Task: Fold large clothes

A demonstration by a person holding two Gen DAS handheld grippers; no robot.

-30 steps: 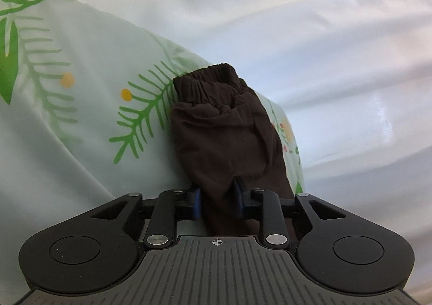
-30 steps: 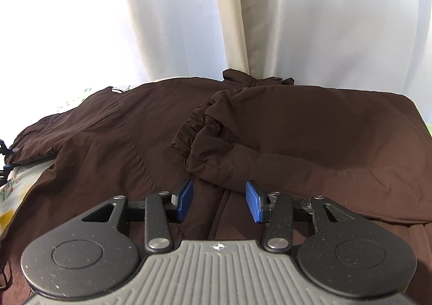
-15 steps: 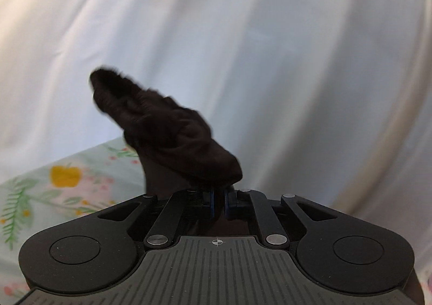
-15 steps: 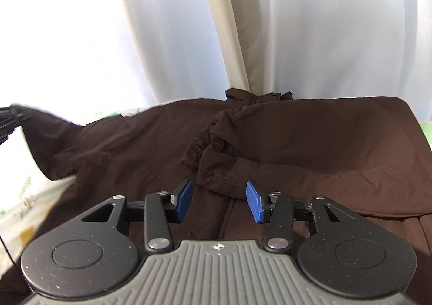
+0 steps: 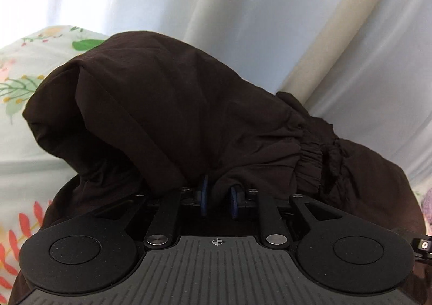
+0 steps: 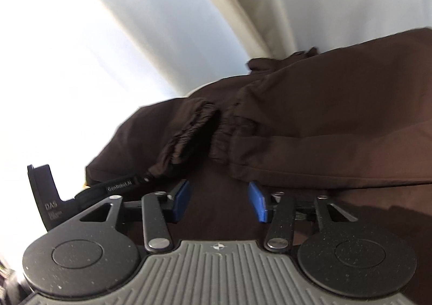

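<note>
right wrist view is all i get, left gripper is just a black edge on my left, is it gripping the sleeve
observer: The sleeve humps over the left gripper. A narrow gap shows between its blue fingertips, so I cannot tell whether it grips.
operator: where's that sleeve's cuff from there
observer: The elastic cuff lies just right of those fingertips.
operator: what's under the clothes
observer: A floral bedsheet, pale with green leaves and red sprigs.

Left tool parted, right tool agape.
</note>
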